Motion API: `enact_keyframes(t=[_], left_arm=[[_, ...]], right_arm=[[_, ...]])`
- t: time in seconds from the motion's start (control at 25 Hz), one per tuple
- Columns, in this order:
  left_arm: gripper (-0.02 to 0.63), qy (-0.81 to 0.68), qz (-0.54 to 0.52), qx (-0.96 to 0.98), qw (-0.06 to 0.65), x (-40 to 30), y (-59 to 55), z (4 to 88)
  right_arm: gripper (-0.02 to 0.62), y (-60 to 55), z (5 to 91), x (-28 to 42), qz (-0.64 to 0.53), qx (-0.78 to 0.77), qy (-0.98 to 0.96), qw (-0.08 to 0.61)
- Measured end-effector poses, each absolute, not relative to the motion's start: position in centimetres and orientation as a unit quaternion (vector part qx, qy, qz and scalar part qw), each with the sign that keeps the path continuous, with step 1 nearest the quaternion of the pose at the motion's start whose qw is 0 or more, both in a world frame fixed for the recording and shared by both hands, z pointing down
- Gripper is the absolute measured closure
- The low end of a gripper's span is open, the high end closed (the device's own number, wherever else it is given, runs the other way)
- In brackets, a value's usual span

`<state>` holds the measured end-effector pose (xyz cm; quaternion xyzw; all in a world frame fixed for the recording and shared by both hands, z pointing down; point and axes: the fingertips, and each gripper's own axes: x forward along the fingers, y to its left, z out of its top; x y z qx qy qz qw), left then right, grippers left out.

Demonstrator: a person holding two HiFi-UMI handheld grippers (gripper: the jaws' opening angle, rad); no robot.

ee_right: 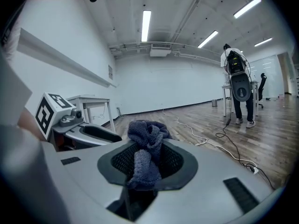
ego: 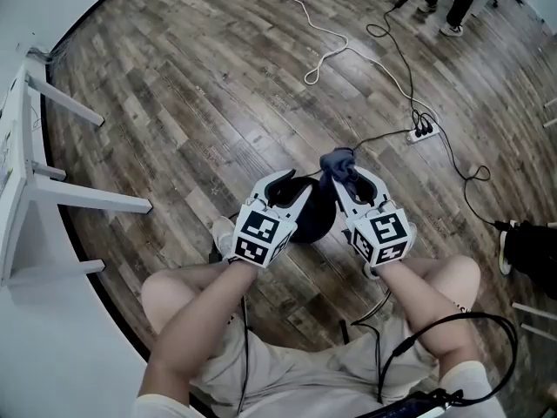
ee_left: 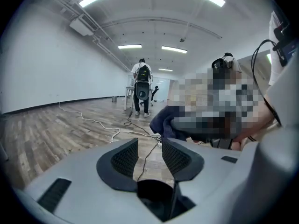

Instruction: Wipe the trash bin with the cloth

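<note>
Grips cloth (ee_right: 148, 135) tight in R gripper (ee_right: 148, 158): dark blue-grey knit, nubbly, bunched into a twisted wad, spilling over ribbed black pads. Holds L gripper (ee_left: 150, 156) w/ fingers apart, nothing betw. them, just beside R, above floor (ego: 191, 103) of worn wood-look planks. Dark rounded shape (ego: 311, 218) under both, not identifiable. Thin white cord (ego: 324, 35) looping across planks, well apart.
</note>
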<state>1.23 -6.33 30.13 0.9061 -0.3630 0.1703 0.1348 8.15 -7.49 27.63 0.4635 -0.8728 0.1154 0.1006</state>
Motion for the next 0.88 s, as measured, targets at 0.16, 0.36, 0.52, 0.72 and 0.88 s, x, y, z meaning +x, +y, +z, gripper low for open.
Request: enact_keyframes(t=[0.16,0.36,0.52,0.72,0.88], left_arm=[[0.436,-0.370,0.160,0.904,0.141,0.8,-6.4,30.4],[0.436,-0.369,0.205,0.902,0.089,0.5,-6.7,32.2],[0.436,-0.359,0.222,0.902,0.091,0.9,-6.6,33.7],[0.436,-0.357,0.219,0.901,0.115,0.6,-6.5,34.4],[0.436,-0.361,0.230,0.897,0.106,0.4,-6.7,34.7]], right_arm=[[0.492,-7.1,29.7,7.8,0.122,0.459,-0.871,0.122],[0.492,-7.3,31.5,8.2,0.126,0.457,-0.870,0.135],[0.492,-7.4,33.6,9.1,0.147,0.460,-0.862,0.153],[0.492,-7.3,35.0,10.4,0.179,0.468,-0.851,0.157],[0.492,-7.5,35.2,11.0,0.220,0.473,-0.841,0.140]])
